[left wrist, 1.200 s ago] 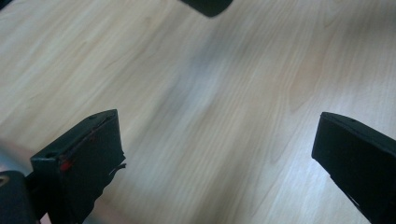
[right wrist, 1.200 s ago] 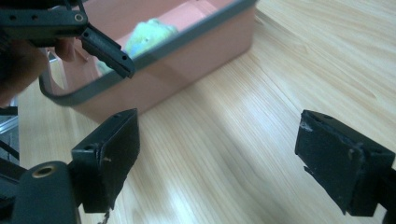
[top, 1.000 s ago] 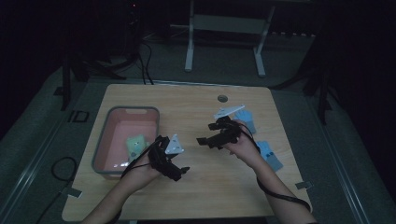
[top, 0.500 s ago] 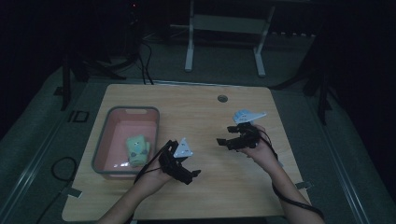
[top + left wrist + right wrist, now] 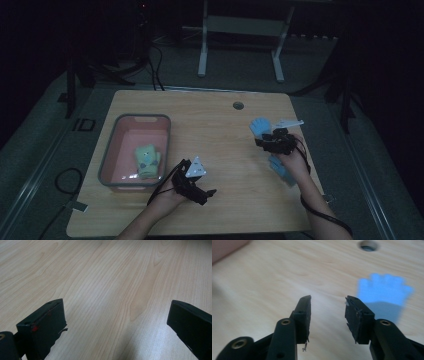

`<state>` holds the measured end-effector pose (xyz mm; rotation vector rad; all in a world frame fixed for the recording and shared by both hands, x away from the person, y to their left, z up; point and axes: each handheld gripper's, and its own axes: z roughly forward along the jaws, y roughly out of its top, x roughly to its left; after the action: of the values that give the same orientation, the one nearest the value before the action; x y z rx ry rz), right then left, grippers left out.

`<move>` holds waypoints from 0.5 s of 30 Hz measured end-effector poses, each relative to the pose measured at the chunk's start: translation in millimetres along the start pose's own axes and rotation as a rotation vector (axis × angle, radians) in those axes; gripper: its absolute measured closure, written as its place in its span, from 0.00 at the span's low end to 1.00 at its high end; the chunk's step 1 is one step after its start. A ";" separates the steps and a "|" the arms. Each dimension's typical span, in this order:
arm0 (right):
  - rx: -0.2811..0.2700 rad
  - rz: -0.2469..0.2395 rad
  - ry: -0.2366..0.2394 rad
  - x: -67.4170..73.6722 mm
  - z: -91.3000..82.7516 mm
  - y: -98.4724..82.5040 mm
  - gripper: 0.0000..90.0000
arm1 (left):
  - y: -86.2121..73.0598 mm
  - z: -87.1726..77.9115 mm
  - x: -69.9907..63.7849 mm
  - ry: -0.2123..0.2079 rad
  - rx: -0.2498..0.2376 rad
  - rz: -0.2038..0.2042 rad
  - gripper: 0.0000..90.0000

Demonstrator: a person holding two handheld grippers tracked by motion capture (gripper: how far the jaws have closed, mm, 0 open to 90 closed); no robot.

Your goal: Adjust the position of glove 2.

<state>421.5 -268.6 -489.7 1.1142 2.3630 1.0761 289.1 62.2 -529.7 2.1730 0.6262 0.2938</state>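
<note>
1. Since the earlier frames, the right hand-held gripper [image 5: 260, 140] has travelled to the right side of the tabletop [image 5: 220, 125] and its jaws have just been closing; nothing lies between them, a gap remains, and they sit just beside the blue glove [image 5: 260, 126].
2. Blue glove: lies flat on the tabletop, right of centre, below the round cable hole [image 5: 238, 105]. In the right gripper view the blue glove [image 5: 384, 288] is up and right of the jaws, fingers pointing away from the camera toward the hole [image 5: 368, 245]; its long axis runs cuff to fingertips along that line.
3. Second blue glove [image 5: 280, 170]: partly hidden beneath the right hand, near the right edge.
4. Pink tray [image 5: 117, 150]: left side, holding a pale green glove [image 5: 147, 161].
5. Left hand-held gripper [image 5: 207, 192]: low over bare wood near the front edge, jaws wide apart and empty.
6. Appearance: the blue glove is plain light blue, small, blurred in close view.
</note>
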 end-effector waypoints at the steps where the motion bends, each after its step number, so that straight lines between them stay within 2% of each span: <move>1: 0.000 0.006 -0.014 -4.8 0.1 -0.2 0.67 | -2.0 0.4 0.2 -0.004 -0.002 -0.006 0.03; 6: 0.005 0.055 -0.080 -28.6 3.2 1.8 0.79 | -10.2 2.6 -0.4 0.003 -0.008 -0.017 0.03; 8: 0.008 0.064 -0.084 -32.1 4.4 2.3 0.79 | -11.5 2.9 -0.7 0.005 -0.011 -0.023 0.03; 10: 0.016 0.085 -0.101 -41.3 9.9 4.5 0.79 | -14.8 2.2 -0.8 0.015 -0.028 -0.027 0.03; 15: 0.039 0.072 -0.119 -52.1 26.4 6.4 0.73 | -18.9 0.9 -1.1 0.021 -0.048 -0.040 0.03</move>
<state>473.2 -292.5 -504.2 1.2504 2.2759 0.9627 282.2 71.0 -545.0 2.1118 0.6673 0.3078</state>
